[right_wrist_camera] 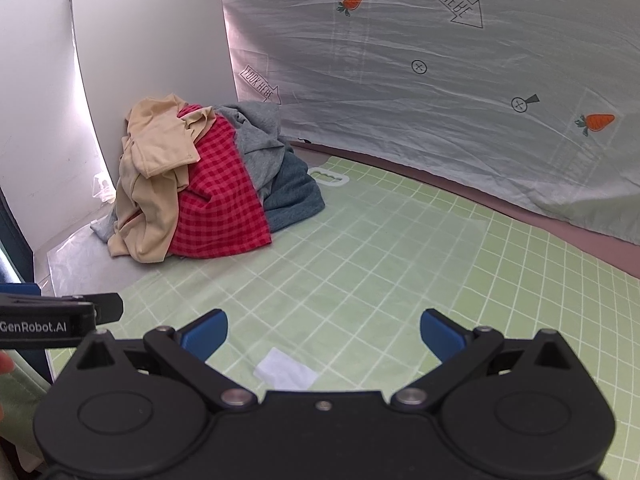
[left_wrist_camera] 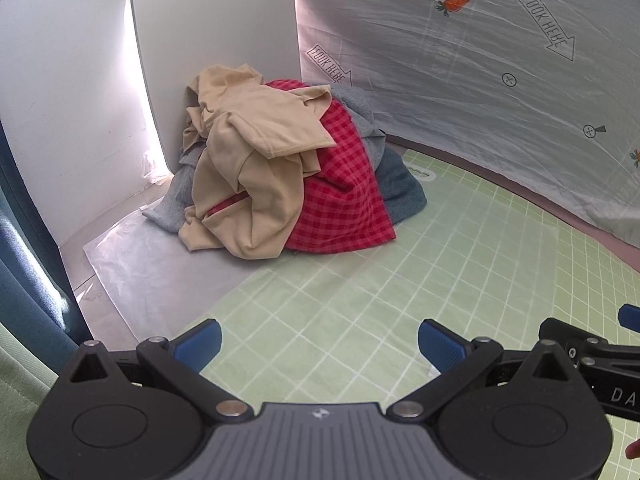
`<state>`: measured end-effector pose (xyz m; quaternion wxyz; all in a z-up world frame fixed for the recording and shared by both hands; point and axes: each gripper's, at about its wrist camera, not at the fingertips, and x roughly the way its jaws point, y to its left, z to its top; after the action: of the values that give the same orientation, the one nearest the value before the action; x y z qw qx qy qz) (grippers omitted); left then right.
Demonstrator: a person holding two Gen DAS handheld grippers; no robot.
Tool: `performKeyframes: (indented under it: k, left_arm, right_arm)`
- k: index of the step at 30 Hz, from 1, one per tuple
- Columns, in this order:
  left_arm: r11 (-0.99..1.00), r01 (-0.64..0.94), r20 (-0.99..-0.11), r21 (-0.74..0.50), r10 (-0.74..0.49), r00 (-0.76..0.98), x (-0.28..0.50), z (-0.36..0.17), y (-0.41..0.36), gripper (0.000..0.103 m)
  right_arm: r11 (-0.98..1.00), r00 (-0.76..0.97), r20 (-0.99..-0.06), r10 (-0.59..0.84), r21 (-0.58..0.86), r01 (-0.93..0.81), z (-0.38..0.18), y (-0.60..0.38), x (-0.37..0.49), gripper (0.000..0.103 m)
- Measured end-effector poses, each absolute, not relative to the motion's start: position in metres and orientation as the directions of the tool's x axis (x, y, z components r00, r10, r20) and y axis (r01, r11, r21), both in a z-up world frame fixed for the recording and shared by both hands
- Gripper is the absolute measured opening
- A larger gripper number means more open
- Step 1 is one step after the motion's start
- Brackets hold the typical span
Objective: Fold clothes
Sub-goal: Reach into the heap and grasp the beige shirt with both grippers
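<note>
Clothes pile (left_wrist_camera: 280, 160) sits in the corner beyond bare green mat (left_wrist_camera: 400, 300); left gripper (left_wrist_camera: 318, 342) and right gripper (right_wrist_camera: 324, 334) gape empty.

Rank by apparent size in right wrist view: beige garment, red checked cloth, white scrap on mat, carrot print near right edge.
1-2. red checked cloth and beige garment: close in visible area, both partly hidden in the pile, no ranking.
3. white scrap, nearer the camera.
4. carrot print.

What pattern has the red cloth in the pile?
The red cloth has a red and pink check pattern, clearest in the left wrist view.
</note>
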<state>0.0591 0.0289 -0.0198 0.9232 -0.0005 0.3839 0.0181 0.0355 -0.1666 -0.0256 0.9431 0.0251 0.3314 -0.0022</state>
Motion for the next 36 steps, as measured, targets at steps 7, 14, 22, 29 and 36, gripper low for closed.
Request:
performKeyframes:
  k: [7,14,22,29,36]
  left_arm:
    - [0.989,-0.15,-0.71,0.019,0.119,0.694,0.11,-0.021,0.049,0.103]
    - [0.982,-0.19,-0.711,-0.013,0.125,0.692,0.173,-0.025,0.07,0.098]
    - [0.978,-0.201,-0.708,-0.055,0.104,0.699,0.247,-0.029,0.086,0.073]
    - [0.982,-0.165,-0.678,-0.095,0.058,0.733,0.282,-0.019,0.098,0.047]
    - [0.976,-0.119,-0.679,-0.183,-0.038,0.733,0.307,-0.02,0.106,0.026]
  right_arm:
    - [0.999,0.77,-0.636,0.048,0.039,-0.03,-0.035,-0.156,0.102,0.103]
    - [0.992,0.768,-0.629,0.121,0.057,-0.11,-0.035,-0.127,0.18,0.103]
    - [0.97,0.749,-0.617,0.242,0.146,-0.193,-0.032,-0.08,0.265,0.087]
    - [0.942,0.748,-0.572,0.335,0.182,-0.283,-0.023,-0.048,0.315,0.055]
    - [0.92,0.735,-0.556,0.389,0.191,-0.342,-0.019,-0.027,0.344,0.019]
